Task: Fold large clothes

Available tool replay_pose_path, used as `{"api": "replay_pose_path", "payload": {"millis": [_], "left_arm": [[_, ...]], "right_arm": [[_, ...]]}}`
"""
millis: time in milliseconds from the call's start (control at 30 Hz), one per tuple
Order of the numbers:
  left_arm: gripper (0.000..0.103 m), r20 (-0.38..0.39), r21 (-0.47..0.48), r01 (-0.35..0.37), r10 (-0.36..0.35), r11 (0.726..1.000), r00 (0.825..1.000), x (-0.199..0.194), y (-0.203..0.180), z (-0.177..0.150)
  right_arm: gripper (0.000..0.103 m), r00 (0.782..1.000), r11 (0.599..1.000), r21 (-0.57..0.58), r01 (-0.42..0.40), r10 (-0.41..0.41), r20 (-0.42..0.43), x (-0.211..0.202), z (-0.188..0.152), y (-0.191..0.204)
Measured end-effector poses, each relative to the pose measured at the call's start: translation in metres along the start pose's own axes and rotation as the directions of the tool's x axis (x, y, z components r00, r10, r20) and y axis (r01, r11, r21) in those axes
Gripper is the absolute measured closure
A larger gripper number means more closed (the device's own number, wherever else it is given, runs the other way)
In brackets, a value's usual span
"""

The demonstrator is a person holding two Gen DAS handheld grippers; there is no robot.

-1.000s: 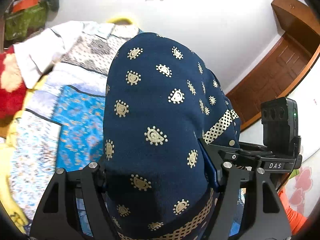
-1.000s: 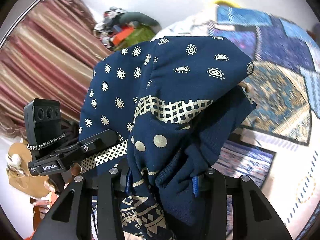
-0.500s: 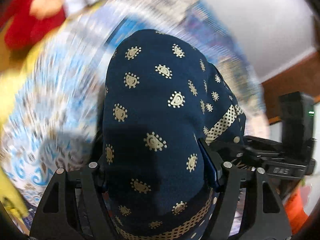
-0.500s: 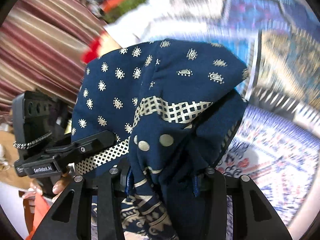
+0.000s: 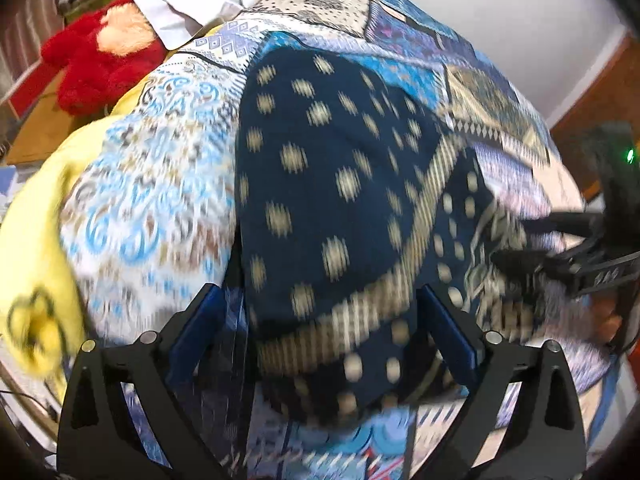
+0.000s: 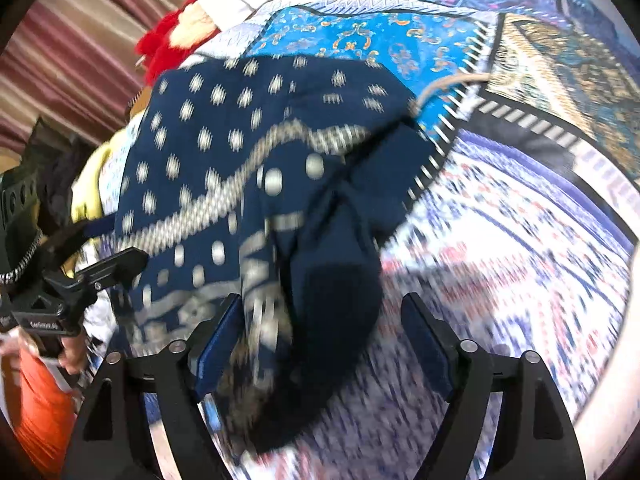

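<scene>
With the jaws of the left gripper (image 5: 320,344) and right gripper (image 6: 324,344) being opened around the navy garment (image 5: 336,184), which is dropped bunched onto the bedspread (image 5: 152,184), the folds may be lost.

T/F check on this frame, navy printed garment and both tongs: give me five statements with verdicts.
1. The navy printed garment lies on a patchwork quilt. True.
2. The left tongs are clamped tight on the cloth. False: their jaws are opening, with the cloth loose between them.
3. A red plush toy sits near the far left edge of the bed. True.
4. The right tongs are empty, far from the garment. False: garment fabric hangs between their opening jaws.
5. The garment is plain navy. False: it has pale motifs and a checked band.
</scene>
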State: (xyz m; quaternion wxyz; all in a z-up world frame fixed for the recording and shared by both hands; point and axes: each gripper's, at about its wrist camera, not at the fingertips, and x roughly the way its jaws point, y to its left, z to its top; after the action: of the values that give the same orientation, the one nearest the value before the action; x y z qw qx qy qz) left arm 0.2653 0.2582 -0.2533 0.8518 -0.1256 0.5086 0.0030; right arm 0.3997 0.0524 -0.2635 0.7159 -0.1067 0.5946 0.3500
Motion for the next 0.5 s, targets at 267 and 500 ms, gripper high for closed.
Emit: {"api": "replay_pose_path", "payload": {"millis": [267,500], "left_arm": [[0.005,-0.096,0.026,-0.122,0.124,0.992,0.988,-0.001,-0.009,-0.053],[0.009,0.049,0.013,-0.194,0.193,0.981,0.98,-0.069,-0.022,-0.047]], "right_arm": [[0.024,0.996,0.995,-0.053,0.087,-0.086,0.018,-0.033,-0.056,0.008],[0.024,0.975,0.994,-0.064,0.086,-0.071,0.211,-0.106,-0.076,0.035]]}}
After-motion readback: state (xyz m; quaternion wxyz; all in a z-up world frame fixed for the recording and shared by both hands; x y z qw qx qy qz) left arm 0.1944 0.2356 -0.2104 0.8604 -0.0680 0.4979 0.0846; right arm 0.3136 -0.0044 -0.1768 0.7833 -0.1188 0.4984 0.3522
